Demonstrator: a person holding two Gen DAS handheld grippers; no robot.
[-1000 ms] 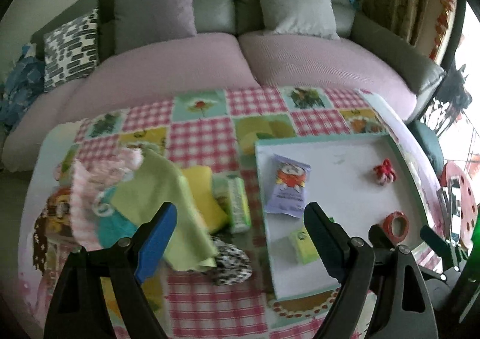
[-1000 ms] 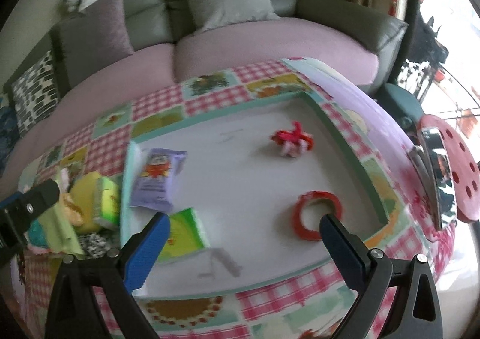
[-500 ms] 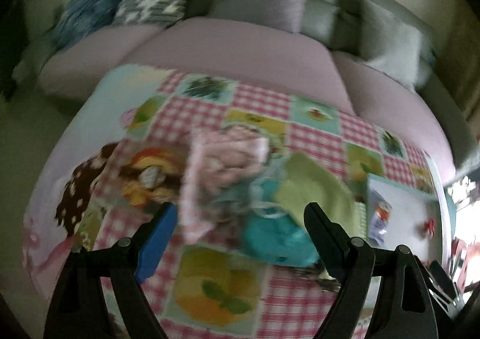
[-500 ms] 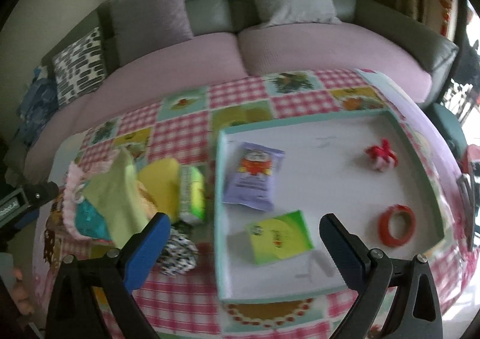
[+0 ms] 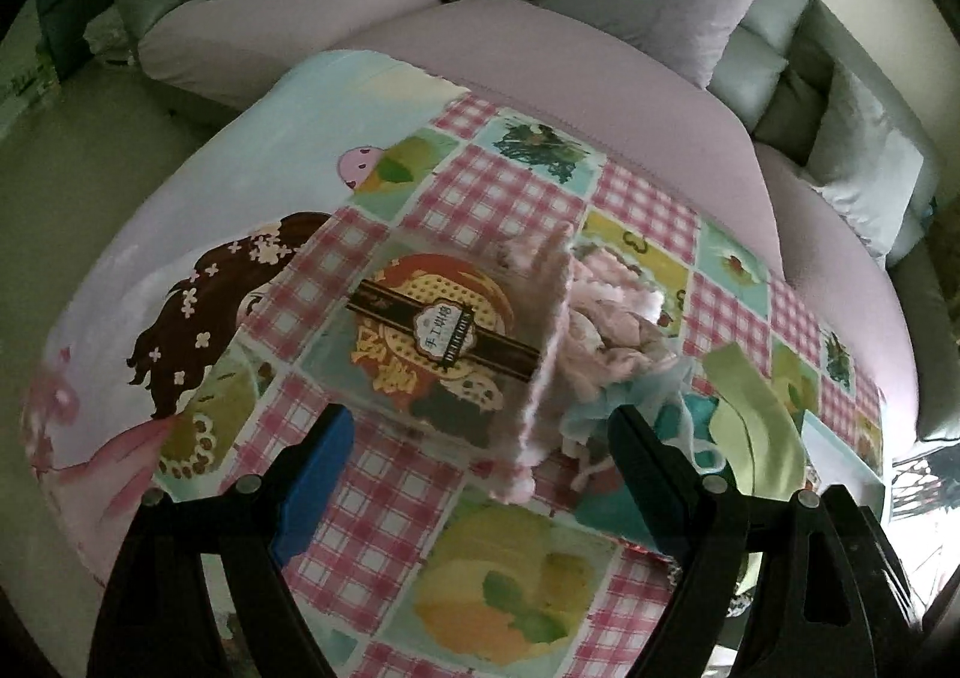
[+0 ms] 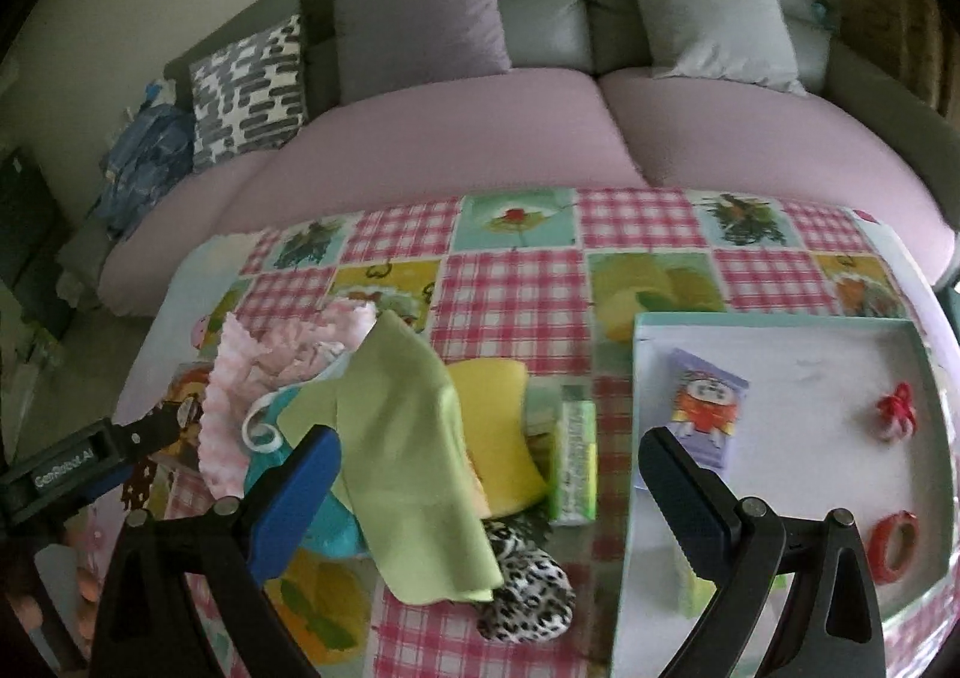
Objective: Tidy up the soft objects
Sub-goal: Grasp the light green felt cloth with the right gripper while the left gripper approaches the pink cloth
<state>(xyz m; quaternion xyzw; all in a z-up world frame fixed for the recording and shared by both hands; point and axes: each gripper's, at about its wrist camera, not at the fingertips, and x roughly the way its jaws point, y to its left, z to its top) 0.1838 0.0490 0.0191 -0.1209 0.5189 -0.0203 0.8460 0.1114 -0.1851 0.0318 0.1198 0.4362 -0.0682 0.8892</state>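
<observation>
A heap of soft things lies on the checked tablecloth (image 6: pixel 516 282): a light green cloth (image 6: pixel 408 438) on top, a yellow sponge cloth (image 6: pixel 498 420), a pink frilly cloth (image 6: pixel 270 366), a teal cloth (image 6: pixel 327 525) and a leopard-print piece (image 6: pixel 522 588). My right gripper (image 6: pixel 489 492) hangs open above the heap's near side, holding nothing. My left gripper (image 5: pixel 480 474) is open too, just left of the heap. The pink frilly cloth (image 5: pixel 540 354) stands up ahead between its fingers, untouched. From the right wrist view the left gripper (image 6: pixel 174 420) reaches the pink cloth's left edge.
A white tray (image 6: pixel 780 330) with a teal rim sits right of the heap, holding a purple snack packet (image 6: pixel 702 414), a red hair tie (image 6: pixel 897 411) and a red tape ring (image 6: pixel 894 546). A green tissue pack (image 6: pixel 576 456) lies beside it. A sofa (image 6: pixel 480 138) stands behind.
Both grippers swung left, away from the tray. The left one now faces the heap's left side and has rolled; the right one now hangs over the heap. Both jaws stayed open.
</observation>
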